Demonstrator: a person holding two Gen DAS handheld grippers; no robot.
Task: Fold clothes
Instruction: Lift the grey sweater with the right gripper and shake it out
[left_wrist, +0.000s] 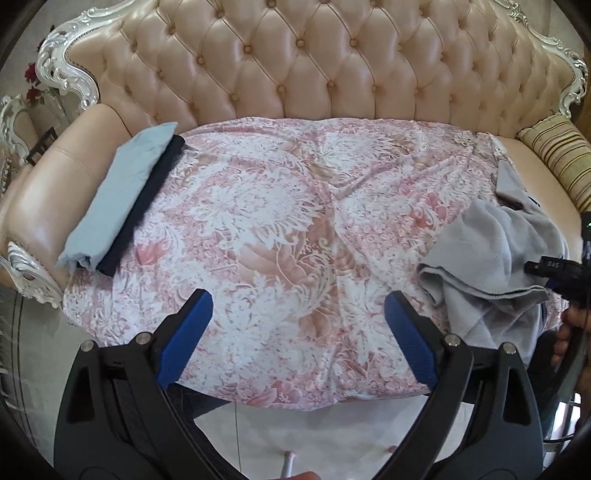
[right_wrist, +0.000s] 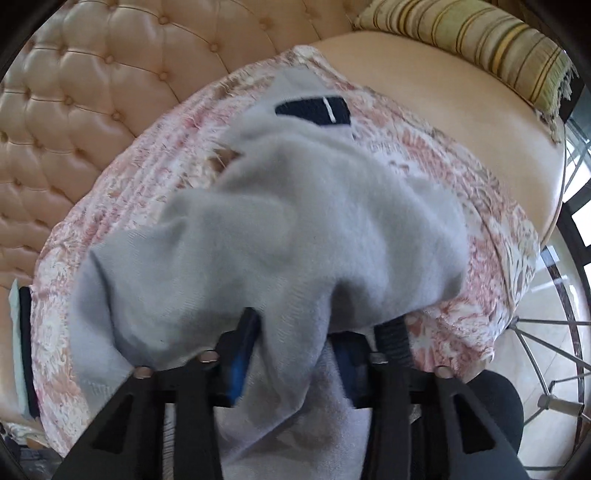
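We see our left claw (left_wrist: 297, 314) spread wide, with nothing between its blue pads, hovering over the pink and white floral sheet (left_wrist: 280, 206) that covers the seat of the tufted beige leather sofa (left_wrist: 295, 55). At the sheet's left edge lie a folded light blue garment (left_wrist: 118, 188) and a folded dark navy garment (left_wrist: 147, 206), side by side and touching. Our right claw (right_wrist: 295, 354) pinches a fold of the crumpled grey fleece garment (right_wrist: 295, 229), which is heaped on the sheet's right side, its navy label patch (right_wrist: 314, 110) facing up. A striped gold cushion (right_wrist: 472, 48) rests at the sofa's right end.
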